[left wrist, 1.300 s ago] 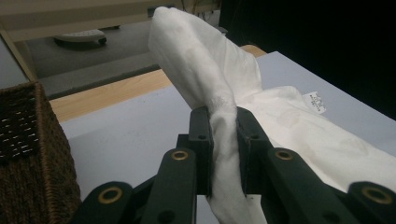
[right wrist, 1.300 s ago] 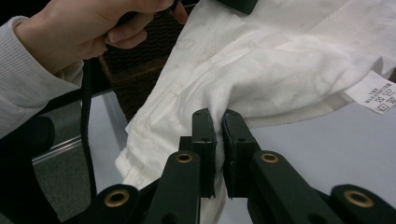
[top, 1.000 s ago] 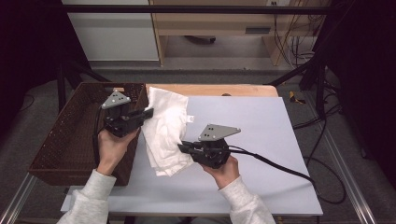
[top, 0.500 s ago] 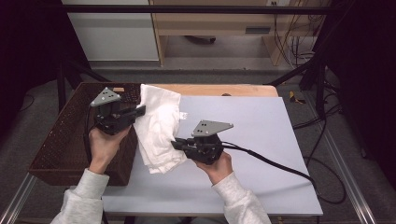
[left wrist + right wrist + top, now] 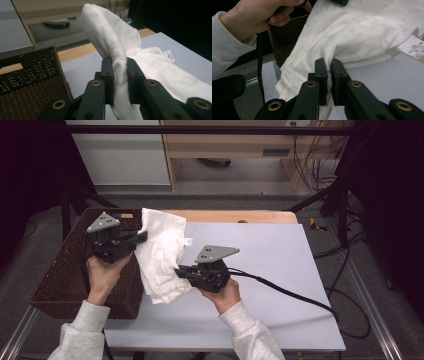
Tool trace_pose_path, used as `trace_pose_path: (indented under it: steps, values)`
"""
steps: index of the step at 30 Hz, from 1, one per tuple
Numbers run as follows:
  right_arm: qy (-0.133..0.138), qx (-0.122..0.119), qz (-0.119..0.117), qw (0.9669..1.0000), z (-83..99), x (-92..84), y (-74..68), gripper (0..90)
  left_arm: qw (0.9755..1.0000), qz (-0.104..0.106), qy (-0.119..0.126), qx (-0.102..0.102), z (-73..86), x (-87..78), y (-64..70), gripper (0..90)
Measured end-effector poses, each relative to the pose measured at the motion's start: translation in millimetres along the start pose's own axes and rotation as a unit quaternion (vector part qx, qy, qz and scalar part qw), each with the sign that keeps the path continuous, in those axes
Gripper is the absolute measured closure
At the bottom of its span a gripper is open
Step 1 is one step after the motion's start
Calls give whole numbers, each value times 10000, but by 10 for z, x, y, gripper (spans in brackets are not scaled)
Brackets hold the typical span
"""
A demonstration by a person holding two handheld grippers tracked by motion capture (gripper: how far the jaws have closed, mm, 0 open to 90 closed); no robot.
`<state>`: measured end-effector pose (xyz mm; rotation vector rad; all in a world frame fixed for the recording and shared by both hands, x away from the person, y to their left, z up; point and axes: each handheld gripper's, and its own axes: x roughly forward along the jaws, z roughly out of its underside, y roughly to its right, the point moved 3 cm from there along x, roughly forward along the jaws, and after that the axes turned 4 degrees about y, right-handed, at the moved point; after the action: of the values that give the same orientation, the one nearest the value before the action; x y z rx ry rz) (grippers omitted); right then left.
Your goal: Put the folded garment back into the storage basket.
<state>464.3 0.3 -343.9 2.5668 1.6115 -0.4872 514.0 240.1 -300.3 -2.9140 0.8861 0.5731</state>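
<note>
Over table (image 5: 280,270), white cloth (image 5: 162,250) pinched btwn 2 hand-held grippers.

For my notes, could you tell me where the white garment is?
In the high view the white garment hangs left of centre, between the wicker basket and the grey mat.
</note>
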Motion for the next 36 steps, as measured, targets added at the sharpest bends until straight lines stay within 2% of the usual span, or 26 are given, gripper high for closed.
trace_pose_path:
  steps: [27, 36]
  values:
    - [34, -79, -131, 9999, -152, 375, -73, 853, 9993, -249, 151, -254, 28, -193, -371, 790]
    - [46, -66, -205, 9998, -210, 492, -86, 853, 9990, -316, 175, -252, 24, -256, -469, 789]
